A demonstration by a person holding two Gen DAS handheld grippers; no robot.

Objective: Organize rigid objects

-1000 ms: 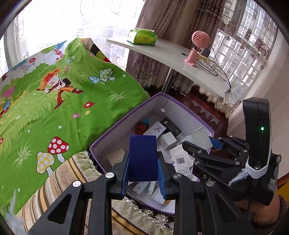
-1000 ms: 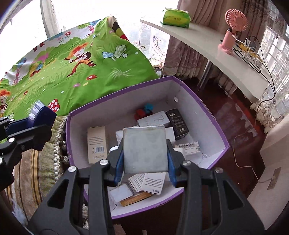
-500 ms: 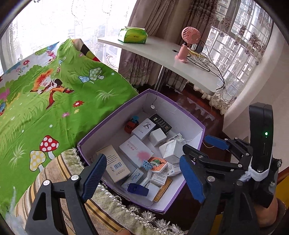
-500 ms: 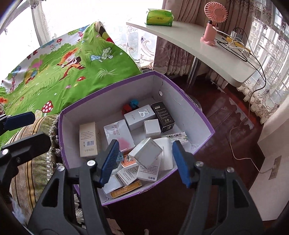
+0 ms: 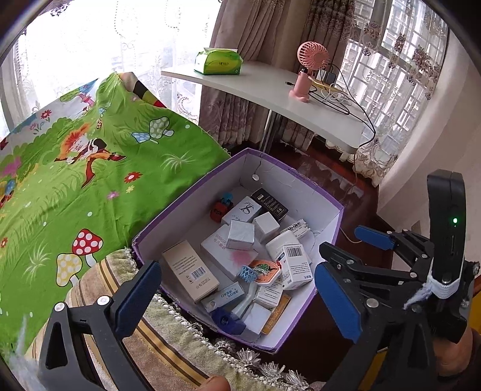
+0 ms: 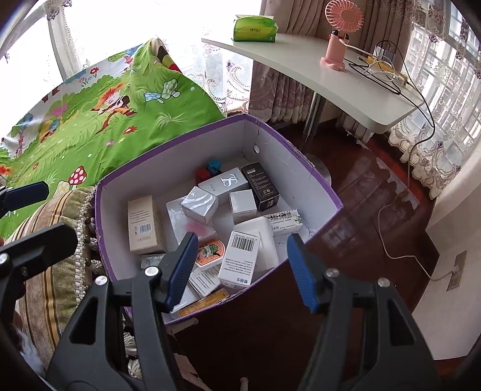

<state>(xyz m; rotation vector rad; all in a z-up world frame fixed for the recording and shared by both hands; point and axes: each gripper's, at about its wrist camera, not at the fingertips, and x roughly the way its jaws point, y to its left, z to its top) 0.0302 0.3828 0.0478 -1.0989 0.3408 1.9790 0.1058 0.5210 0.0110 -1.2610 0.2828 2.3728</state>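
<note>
Left wrist view: left gripper (image 5: 237, 297) spread wide, jaws just opened further, holding nothing, above the near edge of the purple box (image 5: 327, 237). Dark blue case (image 5: 227, 321) lying in the box's near corner. Right gripper (image 5: 353, 264) at the box's right rim.

Right wrist view: right gripper (image 6: 242, 270) partly open, jaws recently widened, empty. Silver carton (image 6: 200, 204) resting mid-box, well clear of the pads.

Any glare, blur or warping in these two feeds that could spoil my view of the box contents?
Left wrist view: window blown out white, box contents sharp, edges bent by the fisheye. Right wrist view: same overexposed window, floor glare, barcodes readable, no motion blur.
</note>
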